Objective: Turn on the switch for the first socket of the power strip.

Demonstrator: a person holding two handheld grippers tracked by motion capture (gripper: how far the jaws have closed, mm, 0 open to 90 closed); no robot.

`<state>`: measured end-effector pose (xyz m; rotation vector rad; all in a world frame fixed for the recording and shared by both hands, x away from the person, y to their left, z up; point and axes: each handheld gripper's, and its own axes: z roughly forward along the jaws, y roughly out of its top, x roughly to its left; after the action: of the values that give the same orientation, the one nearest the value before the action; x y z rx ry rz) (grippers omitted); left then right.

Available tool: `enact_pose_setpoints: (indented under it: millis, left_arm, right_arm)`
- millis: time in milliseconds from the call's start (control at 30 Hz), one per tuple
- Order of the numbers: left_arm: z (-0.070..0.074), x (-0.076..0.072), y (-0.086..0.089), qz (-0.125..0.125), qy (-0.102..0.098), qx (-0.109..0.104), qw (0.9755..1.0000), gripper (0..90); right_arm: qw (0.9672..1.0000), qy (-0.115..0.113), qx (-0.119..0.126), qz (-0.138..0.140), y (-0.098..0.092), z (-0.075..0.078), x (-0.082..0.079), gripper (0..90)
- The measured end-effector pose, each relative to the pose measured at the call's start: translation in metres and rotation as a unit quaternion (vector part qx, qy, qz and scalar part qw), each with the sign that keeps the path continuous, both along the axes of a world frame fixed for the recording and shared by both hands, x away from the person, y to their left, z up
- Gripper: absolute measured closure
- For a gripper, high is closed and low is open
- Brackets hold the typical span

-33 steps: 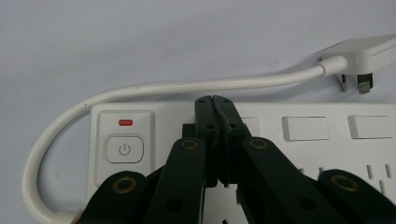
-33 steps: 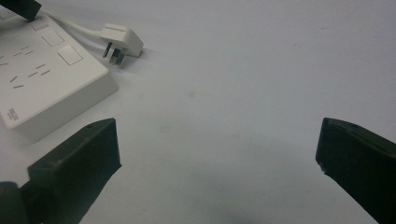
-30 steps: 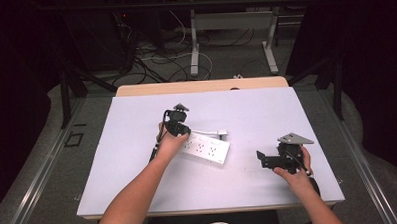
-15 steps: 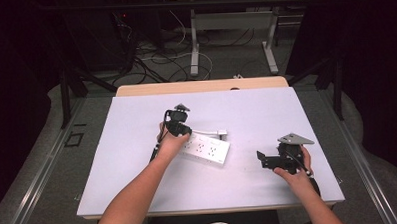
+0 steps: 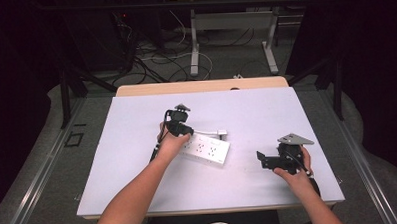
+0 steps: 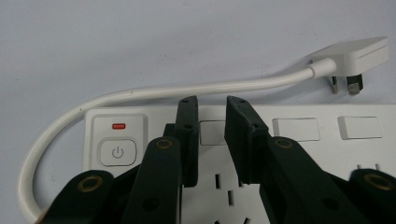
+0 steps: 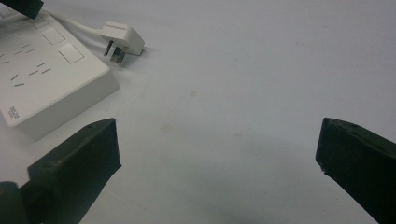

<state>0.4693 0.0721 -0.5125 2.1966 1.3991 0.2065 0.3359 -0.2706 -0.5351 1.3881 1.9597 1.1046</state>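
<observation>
Power strip, one, white, lying flat near the middle of the pale table, long side slanting from upper left to lower right in the high view. At its left end one power button with one small red light above; further along, three white rocker switches in a row, the first between the jaw tips. One white cord looping from the left end round to one plug, unplugged, on the table just beyond the strip. Left gripper poised over the strip, jaws a narrow gap apart, just now opening, holding nothing. Well apart to the right, right gripper low over bare table, jaws spread wide, gripping nothing. Two grippers, two hands, one strip.
</observation>
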Motion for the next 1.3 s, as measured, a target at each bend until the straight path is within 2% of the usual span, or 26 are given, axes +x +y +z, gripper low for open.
enact_pose_setpoints:
  millis: [500,933,1300]
  left_arm:
    - [0.004,-0.004,-0.001,-0.007,-0.005,-0.001,1.0,61.3]
    - [0.01,-0.008,0.0,-0.008,-0.013,-0.015,0.9998,54.5]
    - [0.014,-0.014,-0.002,-0.023,-0.031,-0.014,0.9992,46.0]
  right_arm:
    - [1.0,0.0,-0.002,0.003,0.0,-0.001,0.001,0.0]
    - [1.0,0.001,-0.001,0.003,0.001,-0.001,0.0,0.0]
    - [1.0,-0.001,-0.002,0.002,0.0,-0.001,0.0,0.0]
